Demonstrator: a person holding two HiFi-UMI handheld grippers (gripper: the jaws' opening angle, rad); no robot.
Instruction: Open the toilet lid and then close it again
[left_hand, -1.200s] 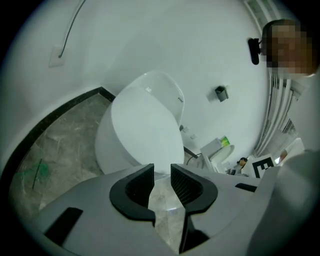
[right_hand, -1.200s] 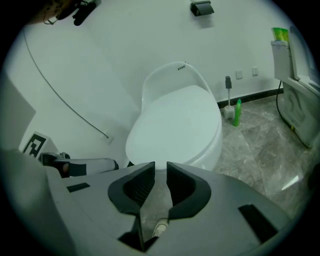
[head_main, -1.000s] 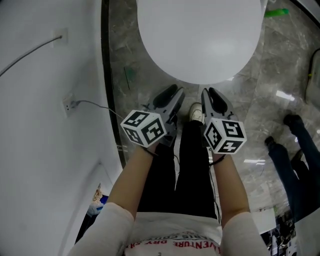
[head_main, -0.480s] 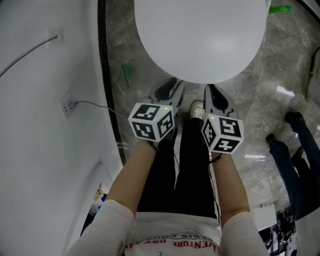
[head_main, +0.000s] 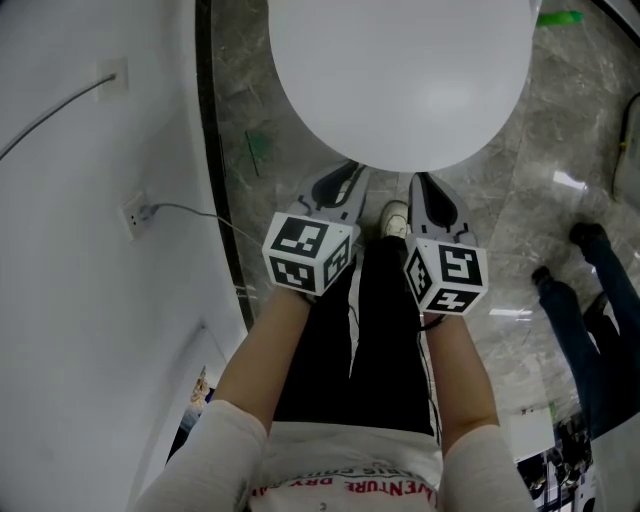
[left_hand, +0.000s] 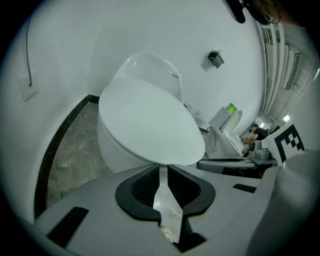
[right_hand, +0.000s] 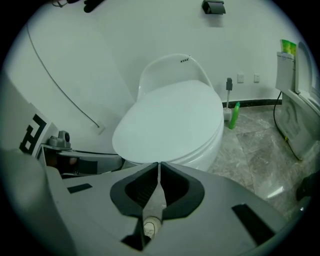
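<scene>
Closed white lid (head_main: 400, 70), flat over the toilet bowl, at the top of the head view. Grey marble floor (head_main: 560, 150) around it, white wall (head_main: 90, 300) on the left.

Left tool (left_hand: 163, 167) and right tool (right_hand: 159, 164) side by side, just short of the lid's front rim, both angled down toward it. Contact with the rim not clear from any view.

Left tool: jaws just been closing, now a narrow slit apart, with nothing between them but floor showing through. Right tool: jaws together at the tips, gripping nothing.

Marker cube (head_main: 308, 252) on the left tool, another cube (head_main: 447, 272) on the right, each above a bare forearm. Black trousers below, a white shoe (head_main: 394, 224) showing between the two tools.

Socket (head_main: 137, 210) low on the wall, with a thin cable running from it toward the floor. Green brush (right_hand: 233, 114) upright on the floor just beside the bowl, in the right gripper view. Another person's dark legs (head_main: 590, 300) at the right edge of the head view, well apart from the toilet.
</scene>
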